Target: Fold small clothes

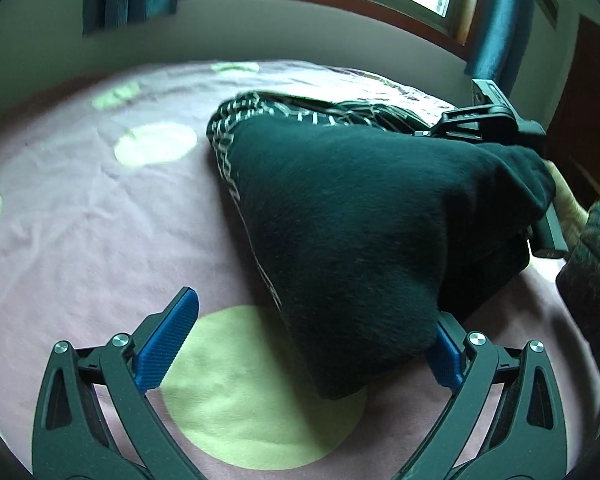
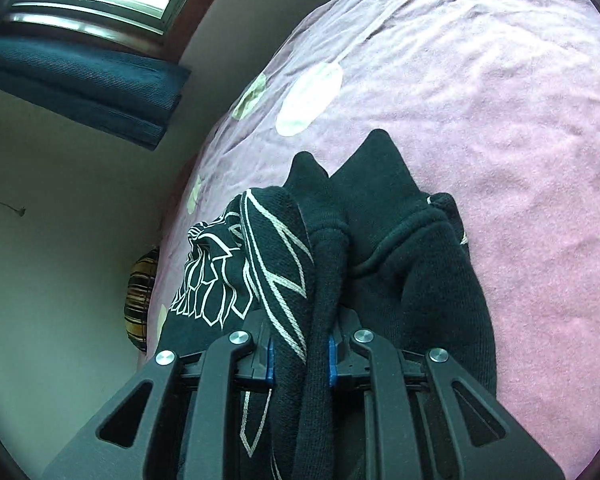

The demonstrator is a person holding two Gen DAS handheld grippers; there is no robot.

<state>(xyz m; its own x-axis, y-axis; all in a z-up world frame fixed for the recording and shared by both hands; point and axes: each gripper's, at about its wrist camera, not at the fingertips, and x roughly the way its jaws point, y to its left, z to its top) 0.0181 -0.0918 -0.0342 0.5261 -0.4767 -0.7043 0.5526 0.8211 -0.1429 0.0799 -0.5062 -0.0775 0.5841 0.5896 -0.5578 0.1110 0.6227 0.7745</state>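
Left wrist view: we see no container, only a bed under a pink bedspread (image 1: 80, 208) with pale green dots, and on it the dark garment (image 1: 340, 216) with white line print. Our left tool (image 1: 312, 344) stands wide open, its blue pads well apart; the right pad touches the garment's hanging lower corner, the left pad is clear of the cloth, above a green dot. Beyond the garment, at its far side, the right tool (image 1: 496, 120) shows with cloth draped over it. In the right wrist view the right tool (image 2: 300, 354) is closed on a bunched fold of the garment (image 2: 380, 216), which runs between the blue pads and spreads forward onto the bedspread (image 2: 500, 112).
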